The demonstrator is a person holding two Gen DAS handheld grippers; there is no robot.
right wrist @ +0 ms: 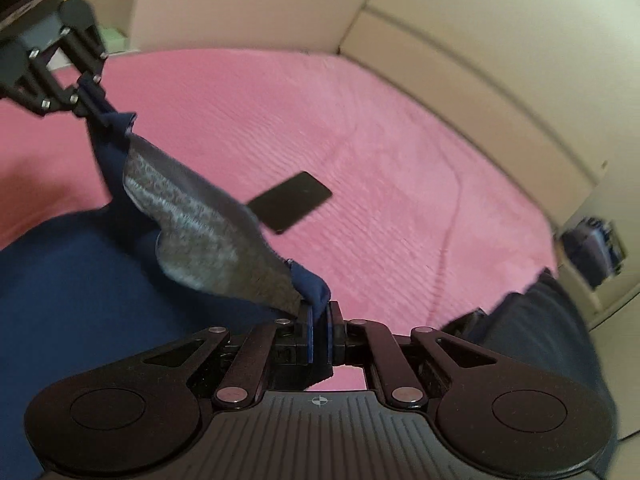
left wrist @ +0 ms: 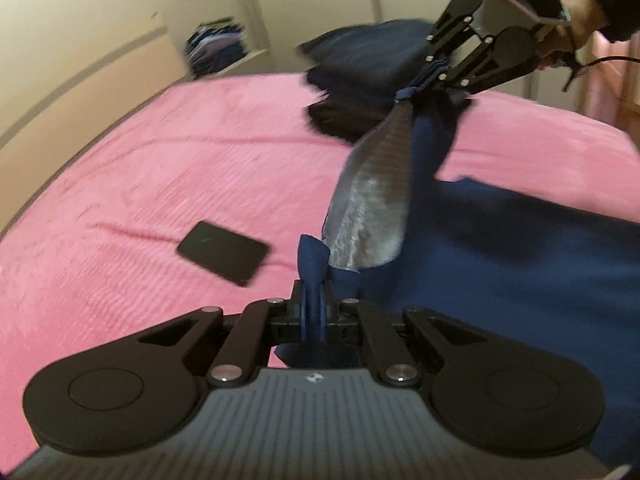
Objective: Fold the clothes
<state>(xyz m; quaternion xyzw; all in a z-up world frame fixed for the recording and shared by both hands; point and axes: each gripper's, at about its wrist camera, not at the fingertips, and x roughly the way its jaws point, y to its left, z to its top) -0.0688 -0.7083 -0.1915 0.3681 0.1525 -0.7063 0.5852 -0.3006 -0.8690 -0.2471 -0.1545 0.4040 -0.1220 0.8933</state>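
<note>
A navy blue garment (left wrist: 520,256) with a grey waistband (left wrist: 372,208) is held up over the pink bed. My left gripper (left wrist: 314,300) is shut on one end of the waistband edge. My right gripper (right wrist: 319,312) is shut on the other end. Between them the grey band (right wrist: 208,236) stretches taut and turned outward, and the navy cloth (right wrist: 72,280) hangs down to the bed. Each gripper shows in the other's view: the right gripper (left wrist: 434,76) at upper right, the left gripper (right wrist: 86,94) at upper left.
A black phone (left wrist: 222,252) (right wrist: 290,201) lies flat on the pink bed cover (left wrist: 160,168). A pile of dark folded clothes (left wrist: 360,80) sits at the bed's far side. More folded clothes (left wrist: 216,42) fill a shelf by the cream wall. A person's hand (left wrist: 576,20) holds the right gripper.
</note>
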